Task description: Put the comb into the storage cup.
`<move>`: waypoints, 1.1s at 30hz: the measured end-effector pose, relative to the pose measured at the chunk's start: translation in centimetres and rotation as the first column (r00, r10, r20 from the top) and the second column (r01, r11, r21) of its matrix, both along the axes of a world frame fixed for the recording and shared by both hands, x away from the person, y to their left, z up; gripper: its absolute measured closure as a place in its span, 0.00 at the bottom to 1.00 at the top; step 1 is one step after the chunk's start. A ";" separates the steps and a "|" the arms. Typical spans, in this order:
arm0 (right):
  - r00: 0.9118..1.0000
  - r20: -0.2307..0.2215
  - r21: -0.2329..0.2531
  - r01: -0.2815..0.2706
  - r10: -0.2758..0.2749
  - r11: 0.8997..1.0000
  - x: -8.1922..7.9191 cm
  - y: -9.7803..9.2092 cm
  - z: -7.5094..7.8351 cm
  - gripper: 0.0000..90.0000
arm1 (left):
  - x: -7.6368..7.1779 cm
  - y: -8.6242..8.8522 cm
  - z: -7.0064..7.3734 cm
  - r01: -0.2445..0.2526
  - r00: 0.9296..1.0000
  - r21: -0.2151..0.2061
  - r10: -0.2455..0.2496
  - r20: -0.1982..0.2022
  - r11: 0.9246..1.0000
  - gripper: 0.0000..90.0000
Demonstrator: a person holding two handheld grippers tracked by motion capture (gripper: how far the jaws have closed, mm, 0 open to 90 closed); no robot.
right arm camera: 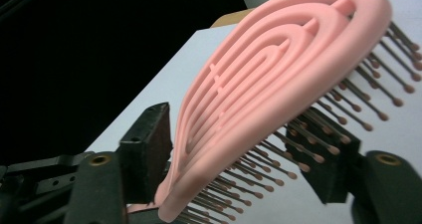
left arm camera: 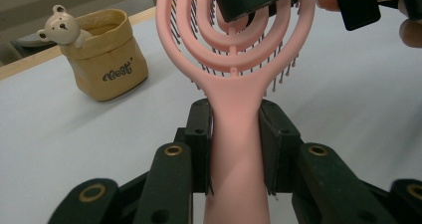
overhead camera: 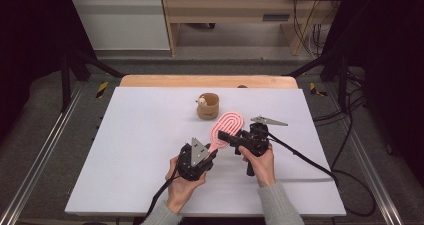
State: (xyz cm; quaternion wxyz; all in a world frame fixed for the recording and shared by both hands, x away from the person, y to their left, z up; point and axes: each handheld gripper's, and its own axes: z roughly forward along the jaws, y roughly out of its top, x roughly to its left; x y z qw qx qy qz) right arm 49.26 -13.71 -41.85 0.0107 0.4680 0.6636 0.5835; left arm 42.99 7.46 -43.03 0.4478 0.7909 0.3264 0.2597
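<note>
White table (overhead camera: pixel 130 150), tan pouch (overhead camera: pixel 208 106) (bear figurine (overhead camera: pixel 201 102) inside), 2 claws gripping pink hairbrush (overhead camera: pixel 226 127)

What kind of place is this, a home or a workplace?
Probably a lab or recording station, not a home. The white table stands inside a dark metal frame, loose cables lie on the grey floor, and plain wooden furniture stands behind.

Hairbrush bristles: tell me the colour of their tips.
Brownish-pink tips on dark bristles; right gripper view shows them best.
</note>
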 end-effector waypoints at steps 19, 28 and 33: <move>0.998 -0.064 0.036 -0.016 0.018 0.999 0.1 -0.2 0.4 0.58 | -0.2 -0.3 -0.3 -0.010 1.000 -0.004 0.010 0.022 1.000 0.77; 0.998 -0.066 0.060 -0.018 0.022 0.998 -0.1 -0.4 0.6 0.65 | -0.1 -0.8 -0.6 -0.008 1.000 -0.001 0.008 0.021 1.000 0.77; 0.997 -0.067 0.064 -0.021 0.025 0.998 -0.2 -0.4 0.7 0.67 | -0.1 -0.9 -0.7 -0.008 1.000 0.005 0.008 0.025 1.000 0.77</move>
